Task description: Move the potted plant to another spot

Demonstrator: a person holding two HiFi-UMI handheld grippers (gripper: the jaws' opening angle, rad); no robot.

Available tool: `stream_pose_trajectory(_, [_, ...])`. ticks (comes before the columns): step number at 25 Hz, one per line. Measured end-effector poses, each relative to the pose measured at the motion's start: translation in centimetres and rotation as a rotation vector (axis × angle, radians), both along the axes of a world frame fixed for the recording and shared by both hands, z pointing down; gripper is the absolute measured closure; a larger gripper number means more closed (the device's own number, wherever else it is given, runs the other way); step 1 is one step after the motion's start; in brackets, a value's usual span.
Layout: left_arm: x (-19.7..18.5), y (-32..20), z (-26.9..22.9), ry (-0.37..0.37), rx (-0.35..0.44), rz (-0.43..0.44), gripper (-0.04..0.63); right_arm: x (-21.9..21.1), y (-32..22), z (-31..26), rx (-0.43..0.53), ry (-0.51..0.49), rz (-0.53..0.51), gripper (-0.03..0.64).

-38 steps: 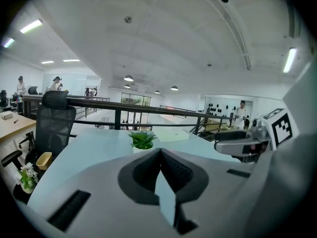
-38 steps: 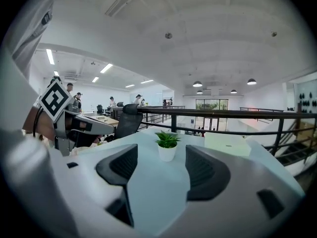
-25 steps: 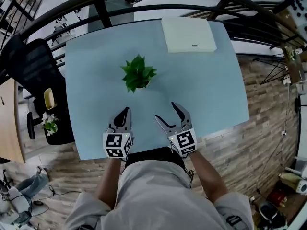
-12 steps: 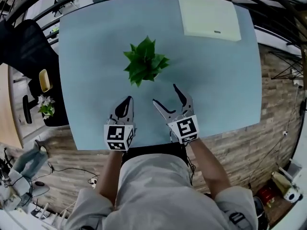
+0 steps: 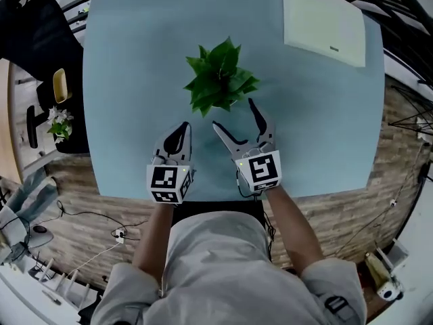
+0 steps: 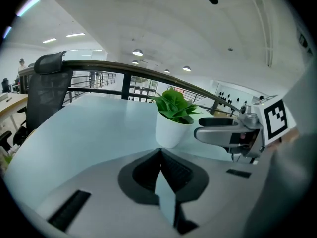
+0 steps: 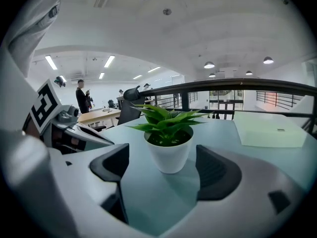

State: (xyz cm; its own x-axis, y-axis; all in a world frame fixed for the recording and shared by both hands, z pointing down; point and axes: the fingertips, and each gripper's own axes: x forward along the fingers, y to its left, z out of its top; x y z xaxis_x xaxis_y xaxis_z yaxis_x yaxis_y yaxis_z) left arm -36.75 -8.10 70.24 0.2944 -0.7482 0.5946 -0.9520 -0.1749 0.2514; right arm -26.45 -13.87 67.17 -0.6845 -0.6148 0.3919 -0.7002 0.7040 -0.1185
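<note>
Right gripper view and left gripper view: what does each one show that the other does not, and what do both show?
Only the right gripper view: the right tool from behind, jaws apart, having just been opening, with the potted plant ahead untouched; a pale flat box. Only the left gripper view: the left tool, jaws together and empty; the right tool from the side. Both: the potted plant, the blue table, the dark railing.

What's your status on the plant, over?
Left claw shut, empty. Right claw open, just been opening, nothing between jaws yet. Plant upright on table, just ahead of right claw, untouched. White box at far corner, clear.
</note>
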Motion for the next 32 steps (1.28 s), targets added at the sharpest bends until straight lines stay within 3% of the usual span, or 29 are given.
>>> stream_pose_trajectory(11, [-0.6,1.9,2.2,0.021,-0.065,-0.072,0.583,-2.5,-3.7,1.2,0.028,-0.001,-0.028,0.118])
stream_pose_trajectory(32, [-2.3,3.4,3.1,0.034,-0.085,-0.088,0.583,-4.8,-6.6,1.0,0.114,0.019,0.009,0.092])
